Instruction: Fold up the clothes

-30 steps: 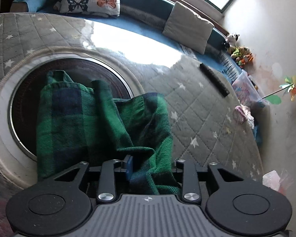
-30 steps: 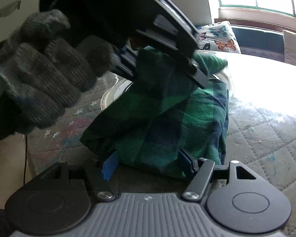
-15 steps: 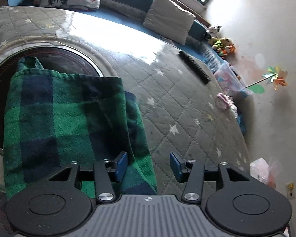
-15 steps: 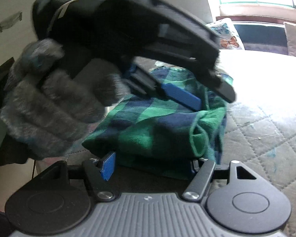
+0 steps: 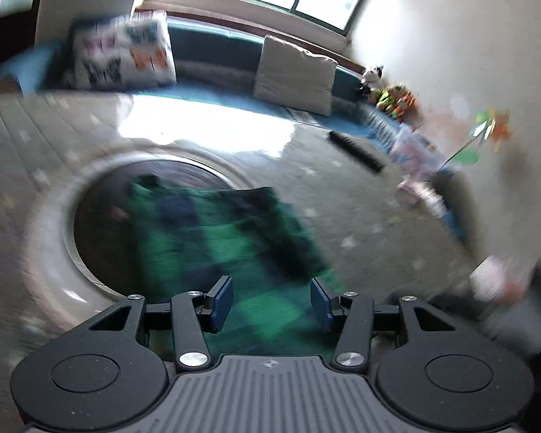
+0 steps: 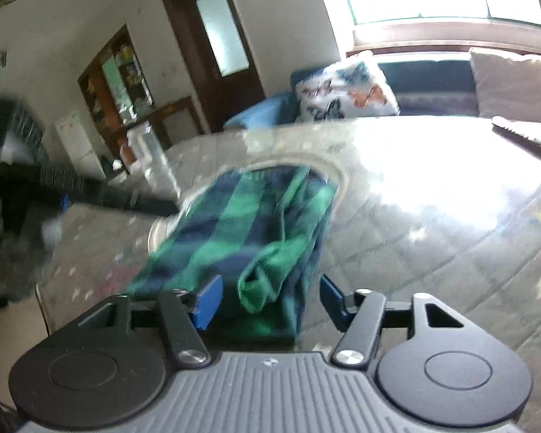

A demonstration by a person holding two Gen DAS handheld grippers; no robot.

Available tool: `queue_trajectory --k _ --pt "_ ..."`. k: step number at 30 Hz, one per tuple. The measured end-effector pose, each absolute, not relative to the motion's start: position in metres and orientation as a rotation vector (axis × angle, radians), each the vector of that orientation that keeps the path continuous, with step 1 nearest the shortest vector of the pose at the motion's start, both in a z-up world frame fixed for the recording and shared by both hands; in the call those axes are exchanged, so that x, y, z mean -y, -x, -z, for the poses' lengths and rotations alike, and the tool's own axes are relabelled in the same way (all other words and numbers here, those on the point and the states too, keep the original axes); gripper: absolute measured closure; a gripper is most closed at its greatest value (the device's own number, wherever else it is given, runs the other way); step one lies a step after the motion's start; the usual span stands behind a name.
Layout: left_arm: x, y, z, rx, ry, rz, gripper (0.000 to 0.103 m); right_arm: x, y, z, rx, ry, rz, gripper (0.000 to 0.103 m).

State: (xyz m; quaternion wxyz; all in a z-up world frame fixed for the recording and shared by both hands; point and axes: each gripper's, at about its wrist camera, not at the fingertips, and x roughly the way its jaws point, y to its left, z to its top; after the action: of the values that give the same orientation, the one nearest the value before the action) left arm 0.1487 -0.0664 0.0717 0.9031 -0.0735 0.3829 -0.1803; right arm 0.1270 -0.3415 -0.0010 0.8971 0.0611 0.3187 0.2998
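**Both jaws spread, plaid folded on the table — the loose roll is my worry**

I have both grippers off the cloth. My left gripper point(image 5: 271, 302) has its jaws spread wide, nothing between them; the view from it is badly smeared, so I read only coarse shapes there. My right gripper point(image 6: 268, 297) is likewise spread apart, its blue pads standing to either side of the near end of the cloth without closing on it.

The green plaid garment point(image 6: 249, 231) lies in a folded bundle on the quilted table cover point(image 6: 432, 252), its far end reaching over the round dark inset point(image 5: 101, 231) set in the tabletop. In the right wrist view the near right edge is not flat: a rolled lip of green fabric point(image 6: 263, 281) bulges up and curls over.

I judge the fold mostly made, with tidying or one more fold left. The risks I see:

- If I close on that curled lip alone, I may lift only the top layer and pull the bundle open.
- The blur on the left view means I could misjudge where the cloth edge sits and pinch the table cover instead.
- The person's other hand and tool, blurred at the left of the right wrist view, is near; a crossing move could knock the two together.
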Motion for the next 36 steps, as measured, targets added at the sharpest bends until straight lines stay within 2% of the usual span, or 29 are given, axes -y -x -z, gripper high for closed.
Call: queue_trajectory --k 8,16,17,19,25,31,36 --pt "0.083 -0.118 -0.039 -0.787 -0.098 0.362 0.058 0.29 -0.132 -0.014 -0.604 -0.067 -0.754 0.071" --pt "0.096 -0.116 -0.023 -0.771 -0.15 0.405 0.058 0.262 -0.147 0.014 -0.694 0.023 -0.767 0.08" --pt "0.096 -0.117 -0.021 -0.776 -0.147 0.411 0.058 0.263 -0.149 0.02 -0.711 0.025 -0.756 0.09" --pt "0.095 -0.12 -0.017 -0.79 -0.141 0.419 0.058 0.267 -0.154 0.031 -0.744 0.029 -0.732 0.103" --pt "0.083 -0.128 -0.028 -0.783 -0.079 0.463 0.058 0.273 -0.161 0.029 -0.759 0.064 -0.681 0.103" --pt "0.06 -0.163 -0.045 -0.73 -0.014 0.409 0.058 0.272 -0.185 0.009 -0.703 0.038 -0.677 0.096" --pt "0.051 -0.204 -0.036 -0.743 -0.008 0.354 0.058 0.252 -0.222 0.009 -0.692 0.027 -0.692 0.088"
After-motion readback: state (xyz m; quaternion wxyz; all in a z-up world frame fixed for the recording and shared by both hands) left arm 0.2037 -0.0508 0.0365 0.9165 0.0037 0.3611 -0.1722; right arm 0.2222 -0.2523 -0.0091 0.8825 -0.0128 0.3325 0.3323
